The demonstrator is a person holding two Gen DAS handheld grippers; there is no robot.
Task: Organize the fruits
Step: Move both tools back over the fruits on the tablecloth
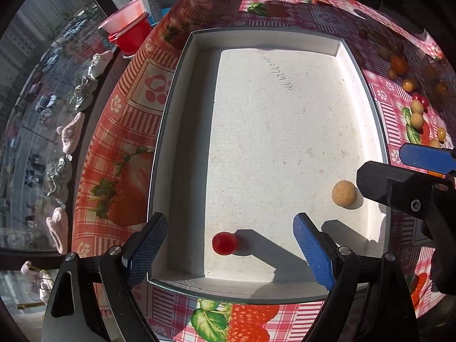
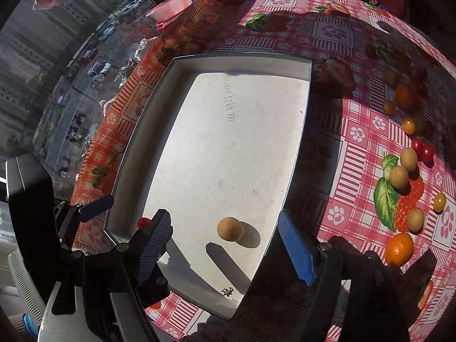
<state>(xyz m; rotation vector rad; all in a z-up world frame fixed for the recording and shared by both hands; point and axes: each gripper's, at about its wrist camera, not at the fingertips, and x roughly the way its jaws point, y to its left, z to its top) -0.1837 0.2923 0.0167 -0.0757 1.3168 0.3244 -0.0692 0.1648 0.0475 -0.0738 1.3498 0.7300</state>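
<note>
So there's a shallow white box sitting on a tabletop covered in a red-and-pink checked cloth with strawberry prints. Only two fruits are in it. A small red cherry tomato lies near the box's 7 o'clock corner in the left wrist view, right between the spread fingers of the left gripper, which hangs wide open, holding nothing. A tan round fruit sits at about 4 o'clock on the box floor, just beside the black body of the other tool.

From the right wrist view, that same tan fruit lies between the right gripper fingers, which are also spread open and not touching it. The tomato peeks out at 9 o'clock behind the dark finger.

The rest of the fruit is loose on the cloth at 3 o'clock, well apart from the box: an orange citrus, several tan ones, a couple of red tomatoes and small yellow ones. A pink bowl stands off the tabletop at 11 o'clock.
</note>
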